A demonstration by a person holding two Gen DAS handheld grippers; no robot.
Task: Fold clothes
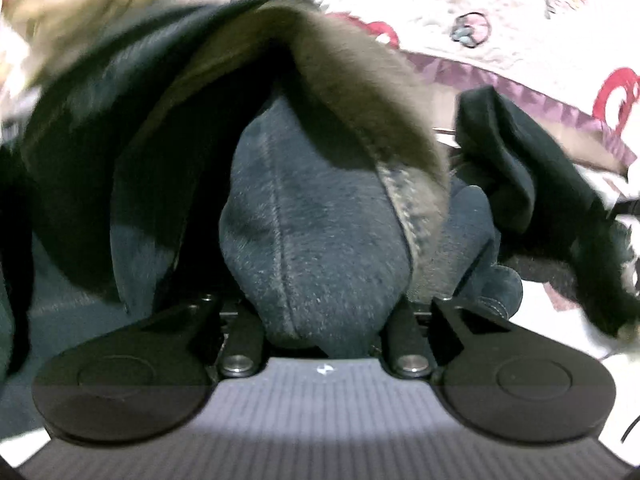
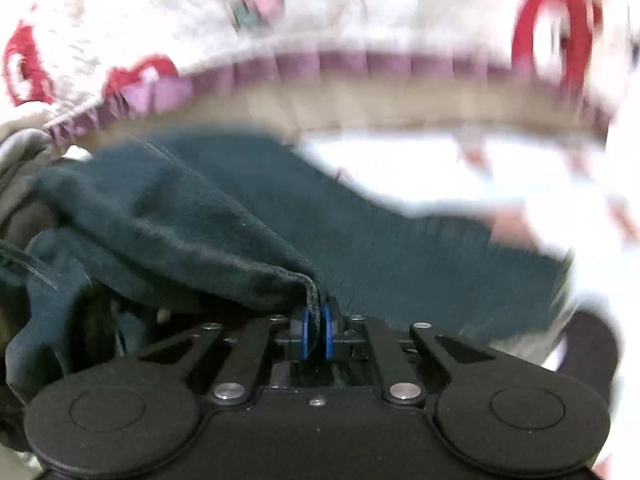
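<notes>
A dark blue-grey fleece garment [image 1: 312,232] with a grey-brown lining [image 1: 360,92] bulges right over my left gripper [image 1: 320,320] and hides its fingertips; the cloth sits between the jaws, which look closed on it. In the right wrist view the same dark garment [image 2: 200,220] hangs from my right gripper [image 2: 316,320], whose blue-padded fingers [image 2: 305,336] are pinched shut on a folded hem edge. The cloth drapes left and down from there. Both views are motion-blurred.
A white bedspread [image 1: 500,8] with red and pink prints and a purple ruffled border [image 2: 360,64] lies beneath and behind. Another dark piece of cloth [image 1: 520,160] hangs at the right of the left wrist view. A tan strip [image 2: 400,100] runs under the border.
</notes>
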